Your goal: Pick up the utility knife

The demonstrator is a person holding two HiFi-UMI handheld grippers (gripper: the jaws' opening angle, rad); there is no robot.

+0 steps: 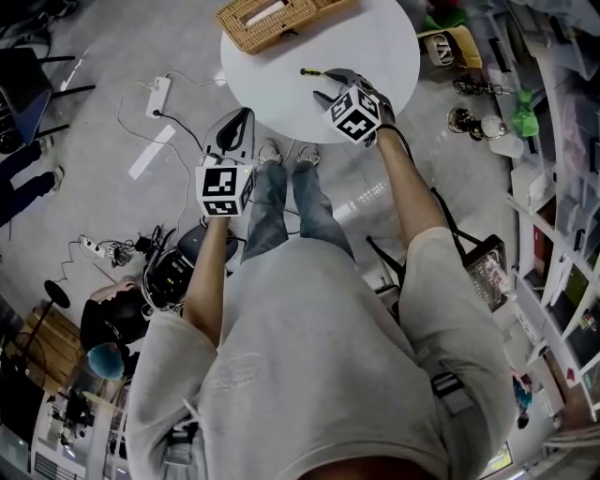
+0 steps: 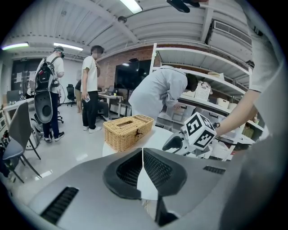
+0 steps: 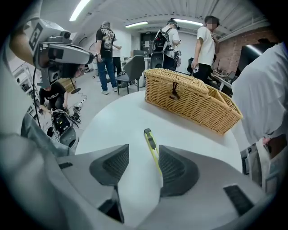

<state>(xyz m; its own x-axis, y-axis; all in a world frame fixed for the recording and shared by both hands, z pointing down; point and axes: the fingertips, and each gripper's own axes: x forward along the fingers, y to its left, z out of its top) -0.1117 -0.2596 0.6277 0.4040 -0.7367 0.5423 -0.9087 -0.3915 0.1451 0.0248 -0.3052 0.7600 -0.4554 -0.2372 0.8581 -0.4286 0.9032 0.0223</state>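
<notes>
A grey floor strewn with cables and a white power strip [image 1: 159,94] fills the left of the room, and a round white tabletop [image 1: 384,56] stands at the far middle. The left gripper [image 1: 240,120] hangs off the tabletop's near left edge, above the floor. In the left gripper view its jaws are pressed together at the tips, with nothing caught between them. A lidded wicker basket [image 1: 277,19] sits on the far left part of the tabletop. Just nearer and to the right of the basket, the yellow-green utility knife [image 1: 315,72] lies flat on the bare white surface, apart from the basket. The right gripper [image 1: 330,86] is low over the knife with its jaws spread. The knife's near end reaches in between them and runs close along the inner face of the right-hand jaw; whether they touch cannot be told. Cluttered shelves [image 1: 562,234] line the right side.
</notes>
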